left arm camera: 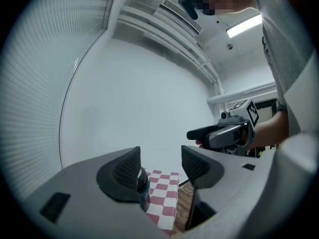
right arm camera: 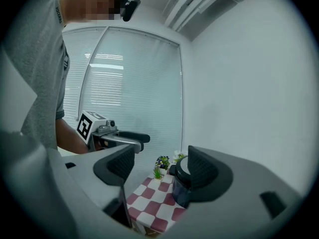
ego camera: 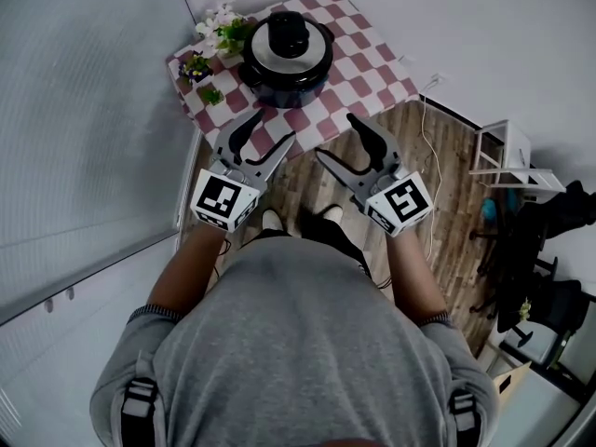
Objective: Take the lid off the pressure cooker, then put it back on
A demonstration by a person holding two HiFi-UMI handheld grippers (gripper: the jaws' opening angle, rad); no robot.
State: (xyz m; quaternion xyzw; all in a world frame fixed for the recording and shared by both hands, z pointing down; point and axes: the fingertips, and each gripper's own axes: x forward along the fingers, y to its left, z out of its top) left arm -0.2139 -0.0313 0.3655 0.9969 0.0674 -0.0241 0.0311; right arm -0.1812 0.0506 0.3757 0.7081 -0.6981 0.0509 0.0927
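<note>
Left gripper (left arm camera: 160, 166): jaws well apart, nothing between them, just wall and a strip of checked cloth beyond. Right gripper (right arm camera: 162, 168): same, wide open and empty. Both hang in the air side by side in front of the person, pointing toward the table (ego camera: 372, 68), short of its near edge and touching nothing.

Pressure cooker (ego camera: 286, 68) sits on the checked cloth toward the table's far left. Lid (ego camera: 287, 37) is on it, black knob on top. Small potted flowers (ego camera: 216, 31) stand just beside it on the left.

My read: step one, approach; lid removal not started. Next move calls for bringing one gripper in over the cooker and closing on the knob, probably with the other steadying the body. Can't tell from here whether the lid needs a twist to unlock. Mind the flowers on a left-side reach.
</note>
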